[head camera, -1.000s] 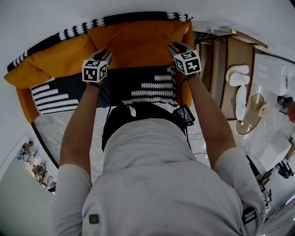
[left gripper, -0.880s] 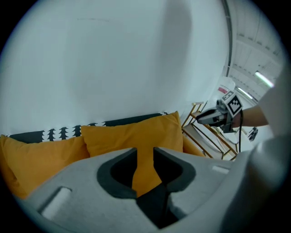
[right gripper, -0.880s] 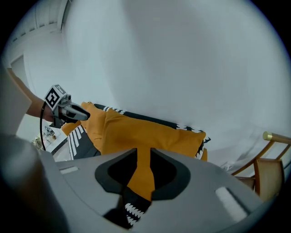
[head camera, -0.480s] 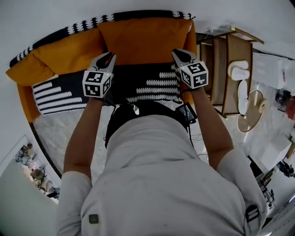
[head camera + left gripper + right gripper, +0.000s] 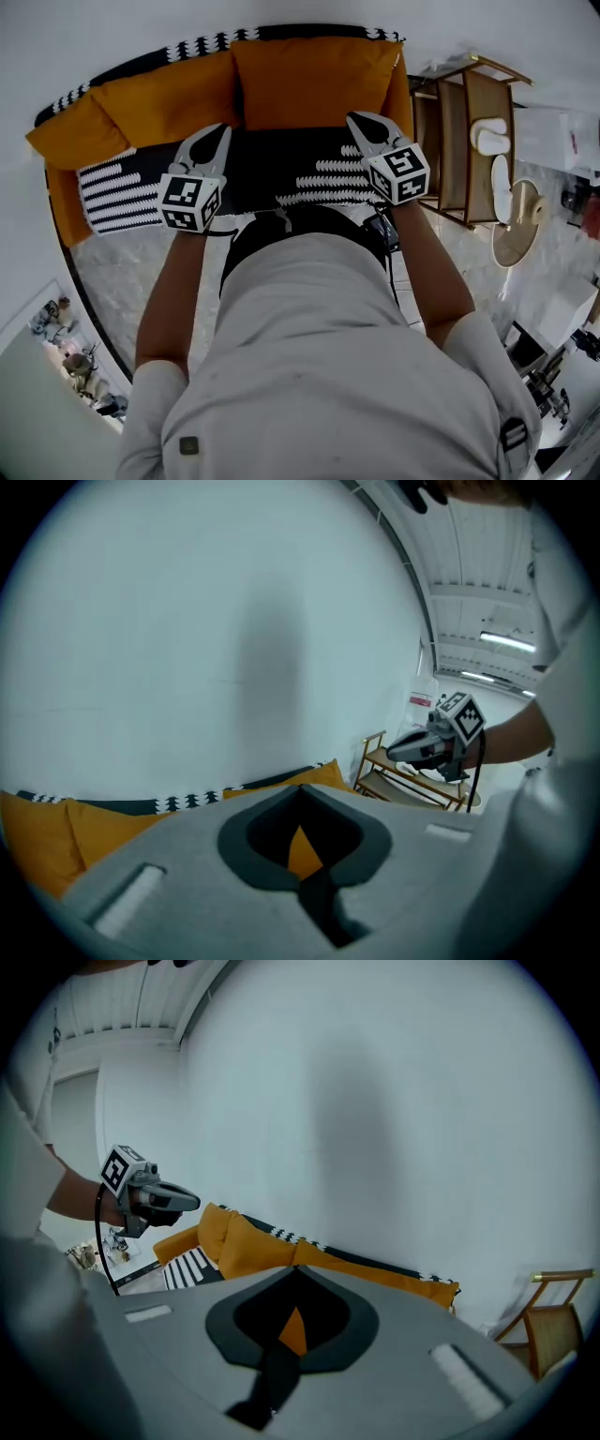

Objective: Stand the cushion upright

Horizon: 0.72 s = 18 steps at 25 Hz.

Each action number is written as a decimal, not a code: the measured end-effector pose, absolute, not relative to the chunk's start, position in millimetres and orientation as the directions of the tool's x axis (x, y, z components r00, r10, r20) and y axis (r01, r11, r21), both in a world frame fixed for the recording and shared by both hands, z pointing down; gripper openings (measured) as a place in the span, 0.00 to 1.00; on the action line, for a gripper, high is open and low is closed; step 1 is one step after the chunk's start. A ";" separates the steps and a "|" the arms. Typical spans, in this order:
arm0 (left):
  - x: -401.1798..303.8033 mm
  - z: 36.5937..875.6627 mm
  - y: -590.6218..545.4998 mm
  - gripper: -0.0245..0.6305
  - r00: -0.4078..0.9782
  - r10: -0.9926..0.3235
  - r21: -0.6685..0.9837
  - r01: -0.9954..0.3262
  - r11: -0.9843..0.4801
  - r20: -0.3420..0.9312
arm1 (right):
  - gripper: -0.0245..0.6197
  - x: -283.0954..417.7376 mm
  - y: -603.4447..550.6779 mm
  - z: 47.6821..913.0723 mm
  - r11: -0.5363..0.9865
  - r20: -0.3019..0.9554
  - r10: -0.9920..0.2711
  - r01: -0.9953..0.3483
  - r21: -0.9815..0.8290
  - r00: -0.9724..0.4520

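Sofa (image 5: 112, 192): black-and-white patterned cover, set against a white wall. Its back gives a soft thing something to lean on.

Cushion (image 5: 314, 82): orange, on edge at the right end of the sofa. Its face is to the room, its back rests on the sofa back, and its lower edge sits on the seat. The lean is probably what keeps it up. I judge the task done or nearly so.

Second cushion (image 5: 159, 98): orange, to the left, also propped on the back and touching the first at its edge.

Rack (image 5: 459, 141): wooden, just beside the sofa's right end. Not involved.

Left gripper (image 5: 217, 131): over the front of the seat, pointing at the sofa back and clear of the cushion. Its own view shows the jaws together with nothing between them; only cushion orange shows through the gap behind the tips.

Right gripper (image 5: 361, 120): the same, with jaws together and empty, near the cushion's lower edge but not touching it.

The two are spaced about a cushion's width apart, which fits two-handed handling of a wide, floppy item.
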<state>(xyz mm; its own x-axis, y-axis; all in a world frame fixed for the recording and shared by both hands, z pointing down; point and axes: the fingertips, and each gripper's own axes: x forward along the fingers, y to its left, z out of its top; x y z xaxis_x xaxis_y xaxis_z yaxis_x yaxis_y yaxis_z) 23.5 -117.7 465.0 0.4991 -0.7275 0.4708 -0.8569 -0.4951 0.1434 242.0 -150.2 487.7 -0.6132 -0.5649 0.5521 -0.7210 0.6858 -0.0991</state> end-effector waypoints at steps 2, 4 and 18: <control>9.4 449.4 -101.5 0.04 0.500 -0.742 0.142 -0.859 -0.493 0.446 | 0.05 232.0 -133.6 472.0 0.685 0.531 -0.581 -0.723 -0.089 -0.616; -1.7 434.0 -84.2 0.04 0.510 -0.750 0.148 -0.855 -0.498 0.421 | 0.05 222.3 -116.2 454.9 0.688 0.512 -0.598 -0.722 -0.067 -0.617; -27.3 363.9 5.2 0.04 0.575 -0.759 0.127 -0.814 -0.566 0.304 | 0.05 204.2 -25.0 360.1 0.665 0.406 -0.690 -0.746 0.027 -0.600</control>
<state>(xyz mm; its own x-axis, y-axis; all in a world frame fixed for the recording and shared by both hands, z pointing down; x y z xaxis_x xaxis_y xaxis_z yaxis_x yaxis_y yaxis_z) -27.3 5.2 363.9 0.5755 -0.7591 0.3042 -0.8143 -0.5664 0.1271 204.2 -25.0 360.1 -0.5998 -0.6896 0.4058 -0.7465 0.6649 0.0267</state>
